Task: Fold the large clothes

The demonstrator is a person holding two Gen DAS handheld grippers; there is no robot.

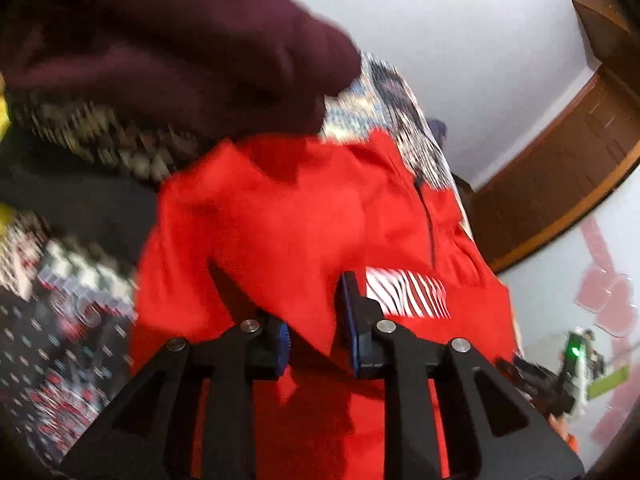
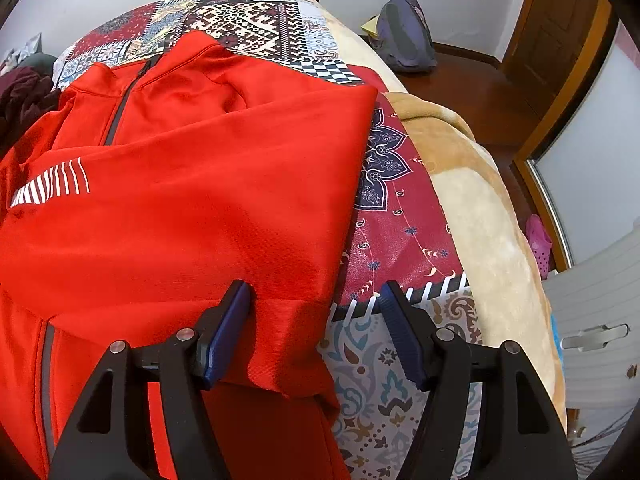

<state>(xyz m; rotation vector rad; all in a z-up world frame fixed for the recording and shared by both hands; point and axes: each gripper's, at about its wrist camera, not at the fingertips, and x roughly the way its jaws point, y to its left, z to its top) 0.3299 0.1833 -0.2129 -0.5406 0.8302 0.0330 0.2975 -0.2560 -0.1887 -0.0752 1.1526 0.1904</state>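
Red jacket (image 2: 192, 200) spread on patterned bedspread (image 2: 400, 232). L gripper (image 1: 316, 320) pinches a jacket fold; R gripper (image 2: 316, 332) spread wide over jacket's hem, near bedspread's R edge.

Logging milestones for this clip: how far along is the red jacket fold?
Early. Done: the red jacket lies front-up on the patterned bedspread, with one sleeve folded across its chest. In hand: the left gripper has red fabric between its fingers in a motion-blurred view; grip unclear. The right gripper is open over the sleeve cuff. Left: remaining sleeve and body folds. The maroon garment is unfolded.
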